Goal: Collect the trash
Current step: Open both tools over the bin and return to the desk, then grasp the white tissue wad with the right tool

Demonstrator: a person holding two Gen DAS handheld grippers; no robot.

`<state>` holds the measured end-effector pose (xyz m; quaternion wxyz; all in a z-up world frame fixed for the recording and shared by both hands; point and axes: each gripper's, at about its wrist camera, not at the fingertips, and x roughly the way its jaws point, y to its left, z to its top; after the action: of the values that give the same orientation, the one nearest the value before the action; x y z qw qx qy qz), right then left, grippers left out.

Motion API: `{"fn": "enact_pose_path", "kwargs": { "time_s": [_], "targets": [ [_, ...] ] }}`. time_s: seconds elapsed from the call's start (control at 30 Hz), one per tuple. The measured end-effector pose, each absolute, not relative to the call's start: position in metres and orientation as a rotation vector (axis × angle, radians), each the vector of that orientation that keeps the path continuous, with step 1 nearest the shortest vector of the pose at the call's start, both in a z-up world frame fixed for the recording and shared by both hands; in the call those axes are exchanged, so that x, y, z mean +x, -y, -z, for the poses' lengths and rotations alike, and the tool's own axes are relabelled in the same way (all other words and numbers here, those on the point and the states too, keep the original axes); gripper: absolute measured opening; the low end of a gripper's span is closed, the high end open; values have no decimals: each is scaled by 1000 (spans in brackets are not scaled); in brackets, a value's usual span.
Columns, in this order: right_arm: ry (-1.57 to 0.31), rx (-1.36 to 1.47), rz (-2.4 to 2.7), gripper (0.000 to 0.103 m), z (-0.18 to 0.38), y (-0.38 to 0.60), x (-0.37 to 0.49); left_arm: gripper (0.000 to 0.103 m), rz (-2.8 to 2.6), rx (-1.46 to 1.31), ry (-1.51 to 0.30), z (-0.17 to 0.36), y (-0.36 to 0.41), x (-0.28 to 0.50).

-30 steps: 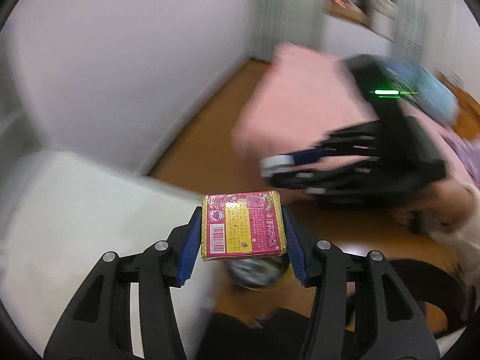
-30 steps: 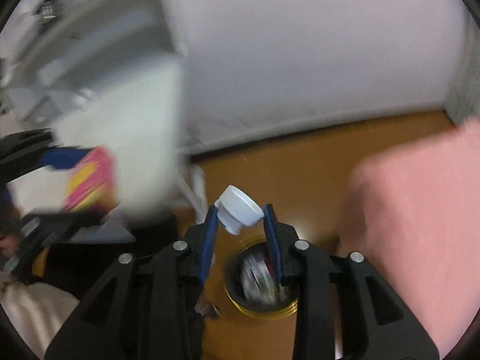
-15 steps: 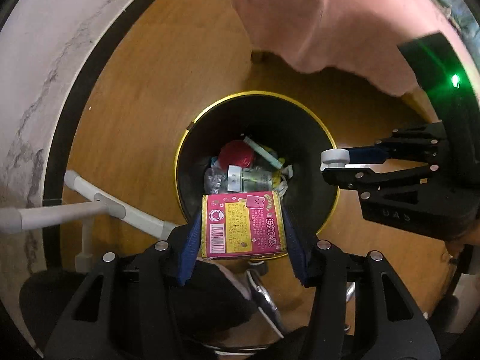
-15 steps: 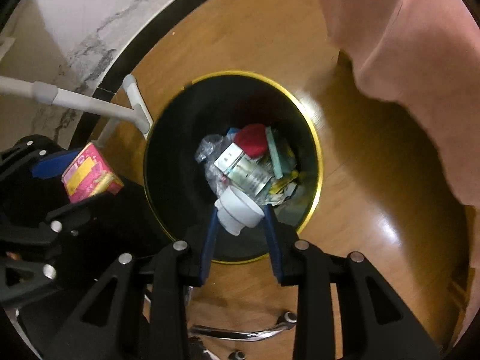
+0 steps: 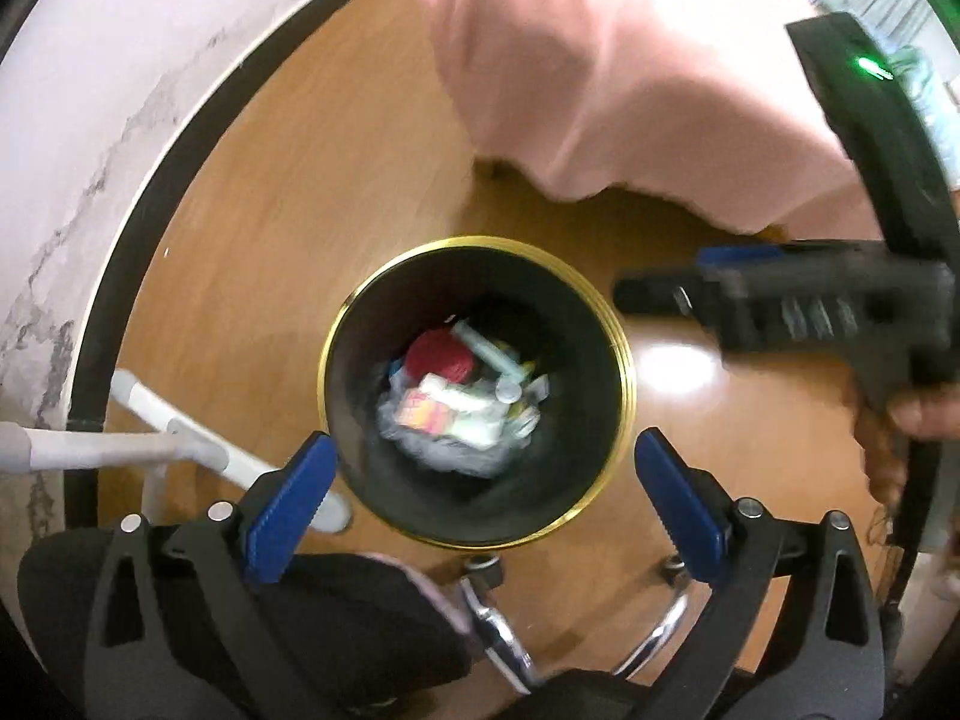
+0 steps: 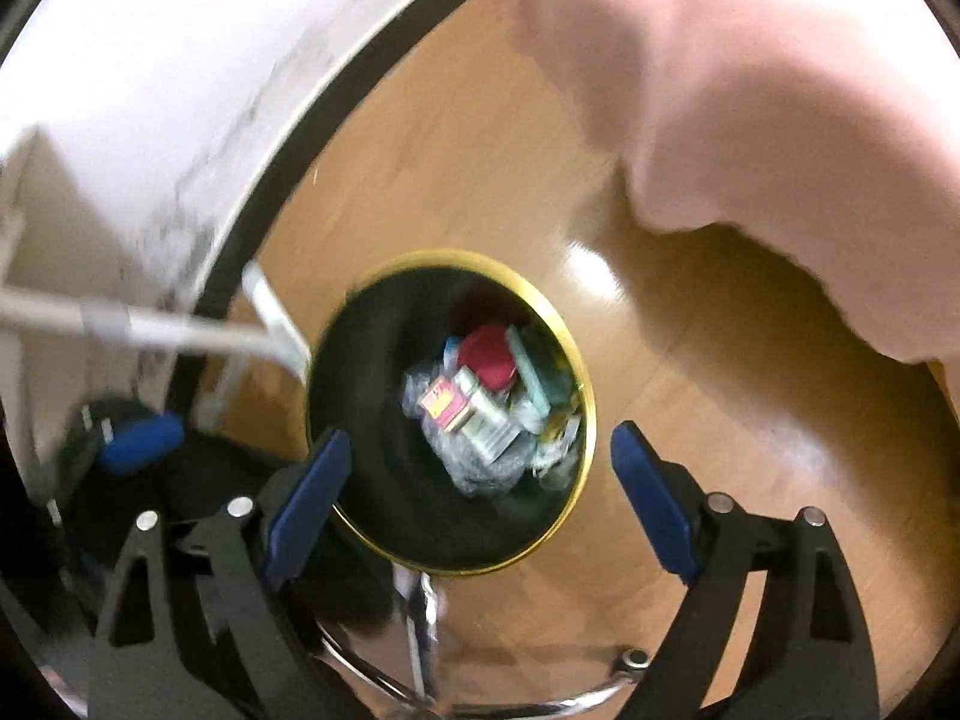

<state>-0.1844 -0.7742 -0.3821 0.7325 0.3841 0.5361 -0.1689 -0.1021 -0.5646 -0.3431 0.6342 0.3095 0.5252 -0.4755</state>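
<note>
A black bin with a gold rim [image 5: 624,384] [image 6: 591,420] stands on the wooden floor below both grippers. Inside lie several pieces of trash: the pink box [image 5: 423,414] [image 6: 443,403], a red lid [image 5: 438,354] [image 6: 489,354] and a small white cup [image 5: 508,389]. My left gripper [image 5: 486,501] is open and empty above the bin's near rim. My right gripper [image 6: 480,495] is open and empty above the bin; it also shows blurred in the left wrist view [image 5: 720,282], right of the bin.
A pink cloth [image 5: 600,72] [image 6: 750,90] hangs over the floor behind the bin. A white frame leg [image 5: 180,438] and white wall with black skirting [image 5: 150,180] lie left. Chrome chair-base legs [image 5: 498,630] [image 6: 420,630] sit near the bin's front.
Both grippers opened over the bin. The pink box dropped from my left gripper and the white cup from my right; both now lie in the bin. The right gripper has drawn back to the right.
</note>
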Motion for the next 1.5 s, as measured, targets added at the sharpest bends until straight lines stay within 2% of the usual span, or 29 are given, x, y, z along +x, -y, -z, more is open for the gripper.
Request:
{"fn": "enact_pose_path", "kwargs": {
  "time_s": [0.1, 0.17, 0.27, 0.4, 0.5, 0.73, 0.87, 1.27, 1.5],
  "targets": [
    [-1056, 823, 472, 87, 333, 782, -209, 97, 1202, 628, -1051, 277, 559, -136],
    [-1019, 727, 544, 93, 294, 777, -221, 97, 1279, 551, -915, 221, 547, -153],
    [-917, 542, 642, 96, 228, 758, -232, 97, 1324, 420, -722, 139, 510, -160],
    [-690, 239, 685, 96, 137, 705, -219, 97, 1131, 328, -557, 64, 433, -127],
    [-637, 94, 583, 96, 101, 661, -188, 97, 915, 231, -537, 35, 358, -81],
    [-620, 43, 142, 96, 57, 531, -87, 97, 356, 55, -535, 21, 154, 9],
    [-641, 71, -121, 96, 50, 449, -35, 97, 130, 14, -596, 26, 74, 36],
    [-734, -107, -336, 96, 53, 297, 111, 97, -64, -5, -760, 60, -37, 99],
    [-785, -115, -355, 96, 69, 258, 175, 97, -54, 11, -818, 73, -42, 122]
  ]
}}
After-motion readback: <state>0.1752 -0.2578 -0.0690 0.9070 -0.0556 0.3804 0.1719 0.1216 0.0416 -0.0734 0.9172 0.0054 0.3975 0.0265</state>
